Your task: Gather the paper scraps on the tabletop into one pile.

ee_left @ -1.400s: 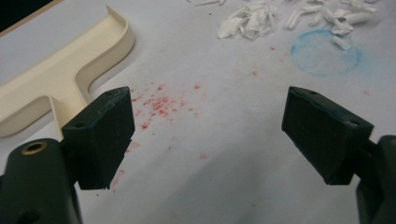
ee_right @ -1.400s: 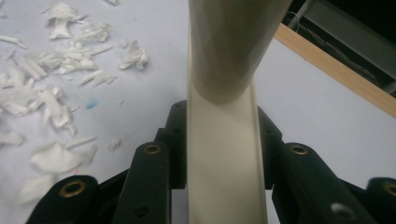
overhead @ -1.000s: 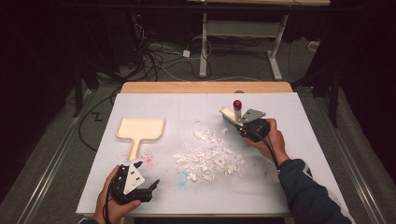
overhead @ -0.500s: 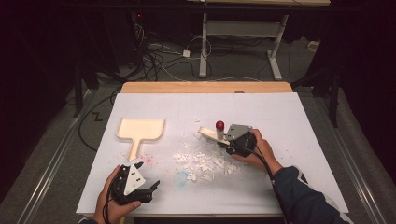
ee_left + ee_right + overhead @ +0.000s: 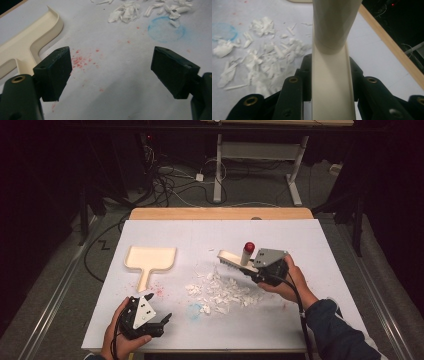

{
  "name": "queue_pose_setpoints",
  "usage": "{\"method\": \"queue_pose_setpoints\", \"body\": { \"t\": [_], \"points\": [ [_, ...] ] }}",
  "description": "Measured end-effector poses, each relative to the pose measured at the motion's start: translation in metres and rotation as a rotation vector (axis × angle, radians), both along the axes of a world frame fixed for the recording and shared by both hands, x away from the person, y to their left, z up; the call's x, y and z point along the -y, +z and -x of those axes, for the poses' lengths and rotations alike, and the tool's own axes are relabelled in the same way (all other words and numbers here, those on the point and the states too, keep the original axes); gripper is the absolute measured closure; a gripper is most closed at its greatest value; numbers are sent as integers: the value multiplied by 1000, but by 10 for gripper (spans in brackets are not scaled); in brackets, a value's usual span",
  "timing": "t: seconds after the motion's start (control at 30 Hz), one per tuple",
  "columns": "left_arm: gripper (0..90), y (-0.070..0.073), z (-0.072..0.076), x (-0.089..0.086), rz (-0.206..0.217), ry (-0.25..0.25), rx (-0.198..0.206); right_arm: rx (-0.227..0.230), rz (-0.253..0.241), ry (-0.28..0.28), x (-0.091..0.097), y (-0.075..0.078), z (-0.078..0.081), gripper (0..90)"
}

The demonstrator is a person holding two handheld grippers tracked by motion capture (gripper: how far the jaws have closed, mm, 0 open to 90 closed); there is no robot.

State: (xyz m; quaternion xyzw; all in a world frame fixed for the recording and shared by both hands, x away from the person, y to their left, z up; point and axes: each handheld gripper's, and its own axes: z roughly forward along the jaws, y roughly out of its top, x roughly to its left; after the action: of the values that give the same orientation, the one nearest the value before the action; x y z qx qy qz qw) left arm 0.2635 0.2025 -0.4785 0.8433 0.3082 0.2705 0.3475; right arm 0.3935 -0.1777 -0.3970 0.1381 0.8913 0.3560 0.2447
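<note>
Dark room; grey floor (image 5: 60,270); tangled cables (image 5: 165,182) behind table; white desk frame (image 5: 260,155) at back.

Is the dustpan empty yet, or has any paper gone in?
Empty: the dustpan shows a bare cream tray, and the paper scraps lie on the table beside it.

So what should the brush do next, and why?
Probably lower the brush so its bristles meet the table just beyond the paper scraps, then sweep them toward the dustpan. The right tongs grip the brush handle, its head sits at the pile's far edge, and the scraps lie scattered between it and the dustpan. The left tongs are open, holding nothing.
</note>
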Motion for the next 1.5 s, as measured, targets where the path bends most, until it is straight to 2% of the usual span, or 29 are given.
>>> {"method": "queue_pose_setpoints", "body": {
  "t": [0.13,0.27,0.37,0.43,0.57,0.63,0.7,0.77,0.9,1.03,1.07,1.1,1.13,1.2,1.3,1.4,1.43,1.5],
  "points": [
    [163,1,-1,-1,6,-2,1,18,-4,-37,-3,5,-22,681],
    [163,0,-1,0,8,-4,0,23,25,-74,-15,-1,-50,681],
    [163,-1,-2,0,11,-4,-5,-13,17,-87,-25,-8,-67,681],
    [163,-2,-3,0,7,-9,-9,-21,20,-95,-34,-15,-78,681],
    [163,-3,-3,0,9,-12,-15,-17,58,-115,-52,-28,-93,681],
    [163,-3,-4,0,9,-13,-17,0,83,-132,-62,-35,-98,681],
    [163,-3,-4,0,7,-15,-19,-8,74,-128,-69,-37,-101,681],
    [163,-3,-4,0,6,-18,-19,-1,97,-112,-77,-38,-101,681],
    [163,-4,-2,0,13,-16,-31,-5,144,-35,-90,-42,-93,676],
    [163,-4,-2,-1,14,-18,-34,-16,148,61,-92,-45,-80,672],
    [163,-4,-2,-1,12,-19,-35,-10,156,91,-92,-45,-77,673],
    [163,-4,-2,-1,10,-21,-34,-7,141,123,-90,-45,-71,673],
    [163,-4,-2,-1,8,-23,-22,-16,132,155,-88,-45,-66,672],
    [163,-4,-2,-1,9,-23,-21,-22,128,202,-84,-44,-56,672],
    [163,-3,-1,-1,6,-23,-23,-31,122,302,-74,-43,-40,671],
    [163,-3,-1,0,5,-24,-21,-44,105,350,-63,-39,-25,674],
    [163,-3,0,0,5,-24,-22,-60,97,345,-59,-38,-20,676],
    [166,-2,0,1,2,-23,-21,-43,88,375,-53,-32,-16,679]
  ]
}}
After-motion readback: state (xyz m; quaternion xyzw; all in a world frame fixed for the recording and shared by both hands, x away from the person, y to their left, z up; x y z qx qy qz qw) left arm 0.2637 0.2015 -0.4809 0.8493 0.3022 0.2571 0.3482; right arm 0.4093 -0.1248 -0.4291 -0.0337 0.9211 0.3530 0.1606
